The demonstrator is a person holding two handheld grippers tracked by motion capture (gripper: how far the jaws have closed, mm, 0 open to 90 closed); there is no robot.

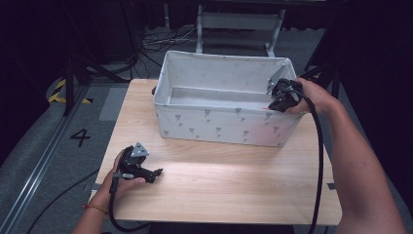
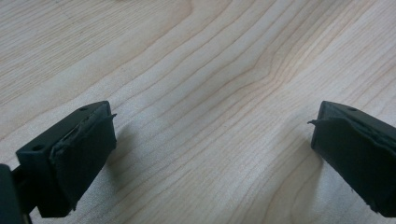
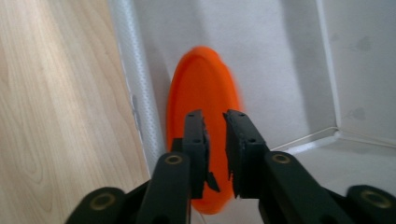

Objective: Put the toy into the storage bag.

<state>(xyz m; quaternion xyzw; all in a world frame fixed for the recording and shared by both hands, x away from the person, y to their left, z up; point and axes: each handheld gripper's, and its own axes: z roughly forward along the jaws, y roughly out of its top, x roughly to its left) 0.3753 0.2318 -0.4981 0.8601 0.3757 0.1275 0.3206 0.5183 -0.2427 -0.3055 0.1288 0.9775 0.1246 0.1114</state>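
A pale wooden table (image 1: 219, 190) is standing on a grey floor, dark stands and cables crowding behind it. On the table's far half a white fabric bin (image 1: 214, 126) is sitting, and an orange disc (image 3: 201, 100) is standing on edge inside it, leaning against the bin's wall near its right-hand corner. The right gripper (image 3: 215, 122) is reaching over the bin's right rim, its jaws parted by a narrow gap with the disc's edge between them; whether the pads are pressing I cannot tell. The disc is looking thin, stiff, light and rather slick, so pinching its upper rim squarely seems best. Well in front of the bin, the left gripper (image 2: 212, 140) is resting over bare tabletop, jaws wide apart and empty.
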